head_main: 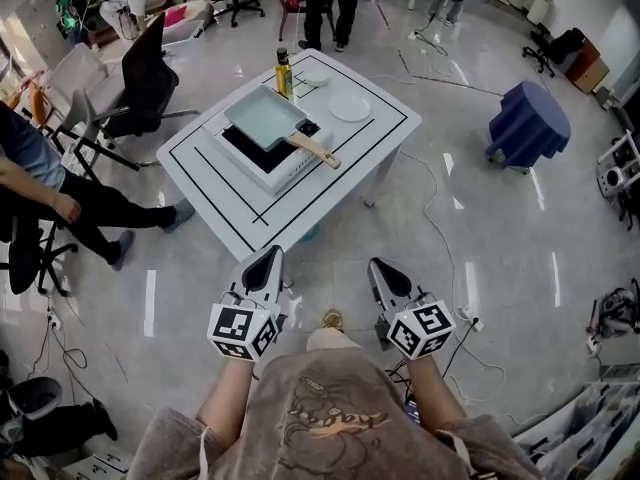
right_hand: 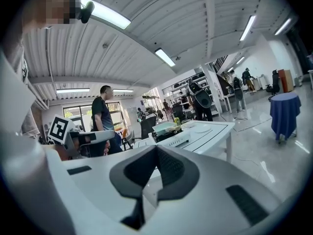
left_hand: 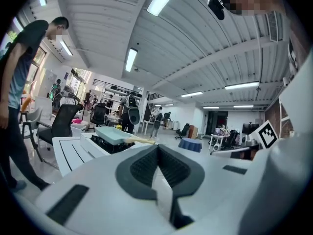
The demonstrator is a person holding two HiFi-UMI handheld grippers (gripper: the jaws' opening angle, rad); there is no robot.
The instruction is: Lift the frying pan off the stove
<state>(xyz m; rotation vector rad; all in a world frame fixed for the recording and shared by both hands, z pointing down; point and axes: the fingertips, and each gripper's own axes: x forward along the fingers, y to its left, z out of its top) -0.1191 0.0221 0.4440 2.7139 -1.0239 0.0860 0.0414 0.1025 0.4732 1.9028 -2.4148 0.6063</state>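
A pale green square frying pan (head_main: 262,116) with a wooden handle (head_main: 314,149) sits on a black-topped white stove (head_main: 268,154) on the white table (head_main: 360,140). The pan (left_hand: 113,134) shows far ahead in the left gripper view, and the pan (right_hand: 165,127) is also small in the right gripper view. My left gripper (head_main: 268,260) and right gripper (head_main: 384,270) hang side by side over the floor, well short of the table. Both are shut with nothing between the jaws.
A bottle (head_main: 284,74) and a white plate (head_main: 349,106) stand behind the stove. A seated person (head_main: 45,193) and a black office chair (head_main: 140,83) are left of the table. A blue draped stool (head_main: 527,125) stands right. Cables (head_main: 437,230) run across the floor.
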